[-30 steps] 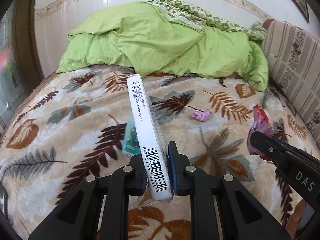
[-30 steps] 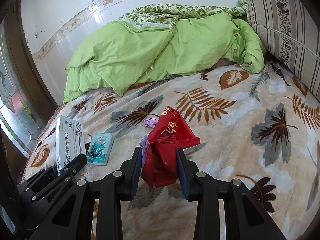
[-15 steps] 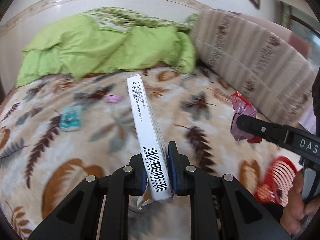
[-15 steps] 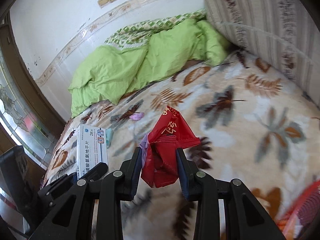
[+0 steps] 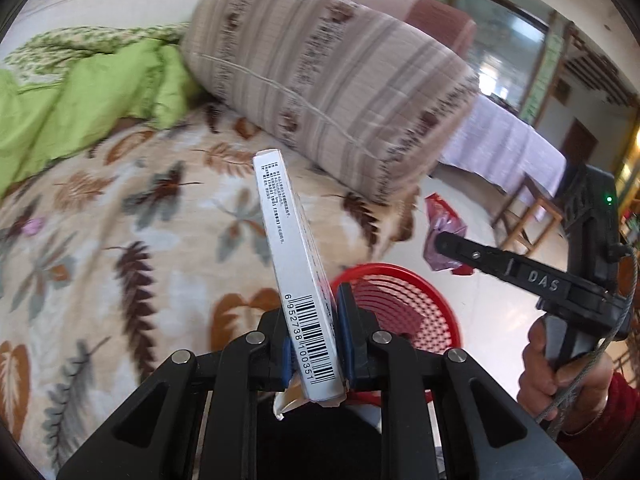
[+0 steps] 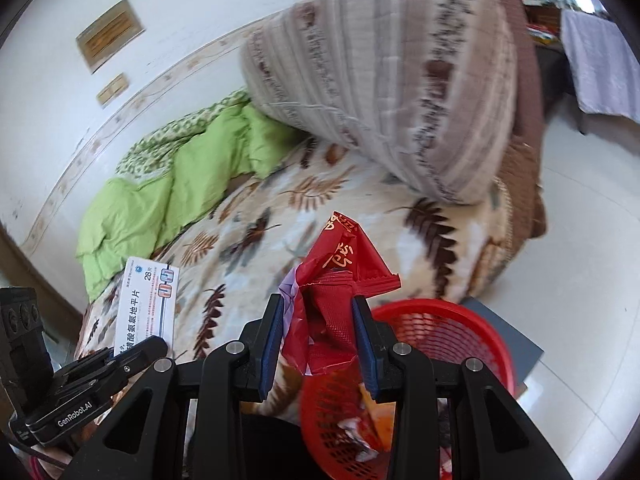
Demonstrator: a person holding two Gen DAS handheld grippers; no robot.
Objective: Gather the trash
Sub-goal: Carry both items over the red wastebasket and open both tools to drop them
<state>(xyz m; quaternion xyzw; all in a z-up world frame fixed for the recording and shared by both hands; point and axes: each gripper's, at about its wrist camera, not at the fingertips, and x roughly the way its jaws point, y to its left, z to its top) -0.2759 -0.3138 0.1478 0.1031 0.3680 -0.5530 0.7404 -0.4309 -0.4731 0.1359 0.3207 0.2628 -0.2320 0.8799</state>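
Both grippers are loaded and stand near the bin. The left gripper [image 5: 312, 344] is clamped on the lower end of a white box [image 5: 294, 264], barcode edge facing the camera, the box standing almost upright above the pads. The right gripper [image 6: 318, 340] is clenched on a red wrapper [image 6: 340, 296] with a scrap of pale purple film beside it. The red bin [image 6: 440, 344] sits on the floor against the bed [image 5: 120, 240]; it already holds some litter.

Judgement: the step in hand is the drop. In the right wrist view the wrapper hangs at the near rim, not clearly over the opening, so carry it further over the middle before releasing. The box is tall and held low; tilt it down over the mouth so it does not strike the rim and tip out. Release 1 at a time. At least 1 small purple scrap [image 5: 34, 226] remains on the bed.
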